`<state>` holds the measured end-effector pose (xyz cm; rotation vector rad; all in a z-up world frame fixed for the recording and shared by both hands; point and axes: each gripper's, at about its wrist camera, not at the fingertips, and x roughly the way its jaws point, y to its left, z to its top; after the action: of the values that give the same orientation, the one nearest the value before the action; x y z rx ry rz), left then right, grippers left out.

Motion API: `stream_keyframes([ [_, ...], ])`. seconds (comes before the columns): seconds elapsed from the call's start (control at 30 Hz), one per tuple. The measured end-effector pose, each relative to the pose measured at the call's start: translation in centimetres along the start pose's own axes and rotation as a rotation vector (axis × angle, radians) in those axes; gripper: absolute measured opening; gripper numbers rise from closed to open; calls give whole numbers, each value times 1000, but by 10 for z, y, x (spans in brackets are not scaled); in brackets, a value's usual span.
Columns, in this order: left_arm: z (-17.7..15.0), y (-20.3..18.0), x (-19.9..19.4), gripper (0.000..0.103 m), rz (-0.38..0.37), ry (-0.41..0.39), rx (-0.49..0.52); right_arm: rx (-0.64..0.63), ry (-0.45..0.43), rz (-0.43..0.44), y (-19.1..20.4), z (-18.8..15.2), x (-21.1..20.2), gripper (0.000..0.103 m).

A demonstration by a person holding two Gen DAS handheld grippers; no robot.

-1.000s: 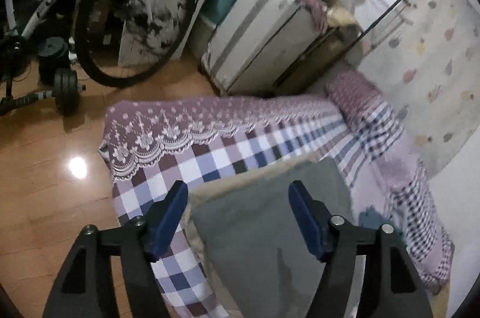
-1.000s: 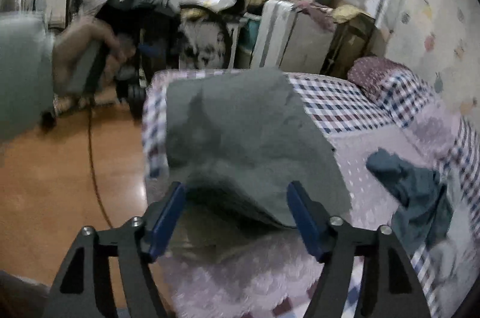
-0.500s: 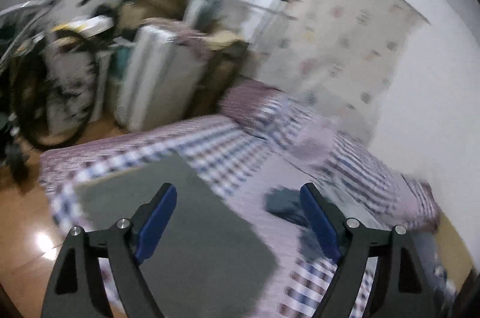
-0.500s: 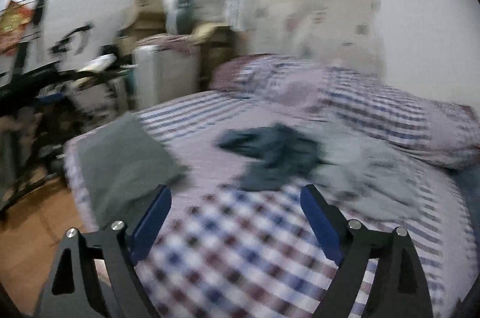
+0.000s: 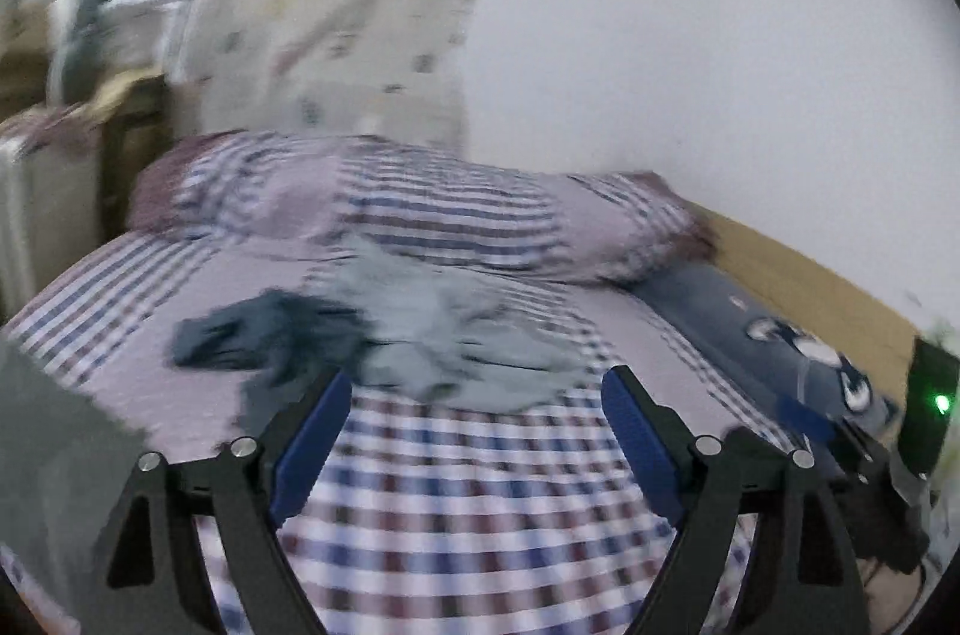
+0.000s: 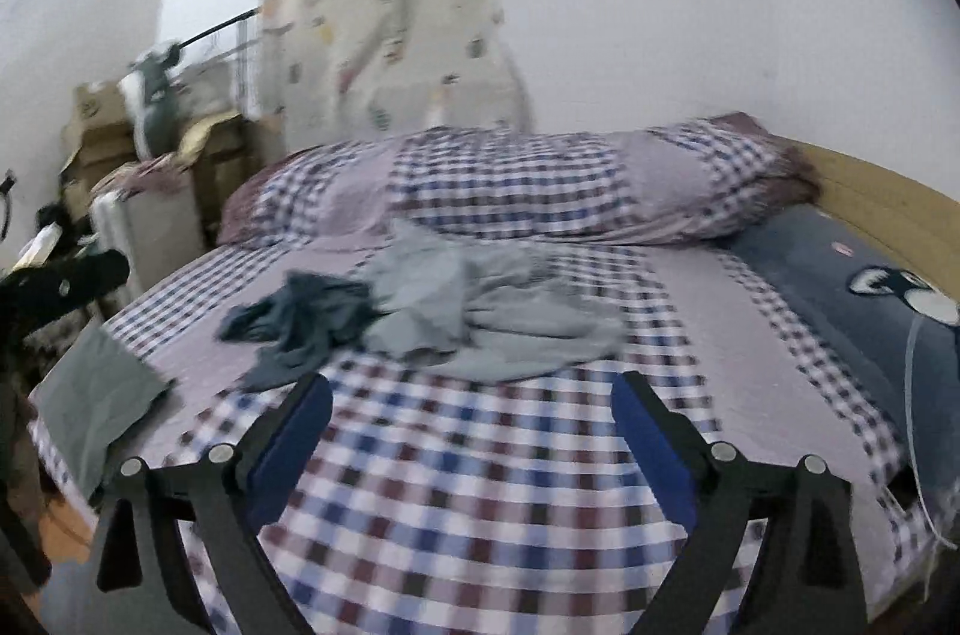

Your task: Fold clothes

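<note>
A light grey garment (image 6: pixel 480 317) lay crumpled near the middle of the checked bed cover (image 6: pixel 456 491), and everything else could be placed from it. Touching its left edge, partly tangled with it, was a darker blue-grey garment (image 6: pixel 300 323), equally rumpled. Well off to the left of the light grey garment, at the bed's left edge, sat a folded grey-green piece (image 6: pixel 96 395), flat and squared, apart from both loose clothes. Behind the light grey garment a long checked pillow (image 6: pixel 510 191) ran across the head of the bed, its front edge just beside the cloth. To the right of the garment, beyond a stretch of bare cover, lay a dark blue cushion (image 6: pixel 840 287) with a cartoon print against a wooden bed frame (image 6: pixel 888 197). Nearer than the garment, both tools hung above the cover without touching it. The left gripper (image 5: pixel 474 431) had its blue pads spread wide with nothing between them, the light grey garment just beyond its tips. The right gripper (image 6: pixel 474 437) was likewise spread wide and empty, pointing at the same heap. Farther back than the pillow, a patterned curtain (image 6: pixel 390 5) hung on the pale wall, and to the left of it stood cardboard boxes (image 6: pixel 96 137) and clutter, blurred.
</note>
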<state>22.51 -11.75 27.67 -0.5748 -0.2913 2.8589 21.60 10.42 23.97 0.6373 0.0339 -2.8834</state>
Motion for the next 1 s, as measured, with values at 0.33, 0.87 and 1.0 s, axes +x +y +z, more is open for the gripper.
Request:
stream_keyframes([
  [0.33,8,-104,69,94,-63,36,96,216,2,-105,-129,0,16,101],
  [0.87,-94,-43,283,93,281,350,151,241,316,-27,-161,-75,235,101],
  [1.0,-121,-23,316,94,321,396,125,212,378,-29,-155,-100,267,101],
])
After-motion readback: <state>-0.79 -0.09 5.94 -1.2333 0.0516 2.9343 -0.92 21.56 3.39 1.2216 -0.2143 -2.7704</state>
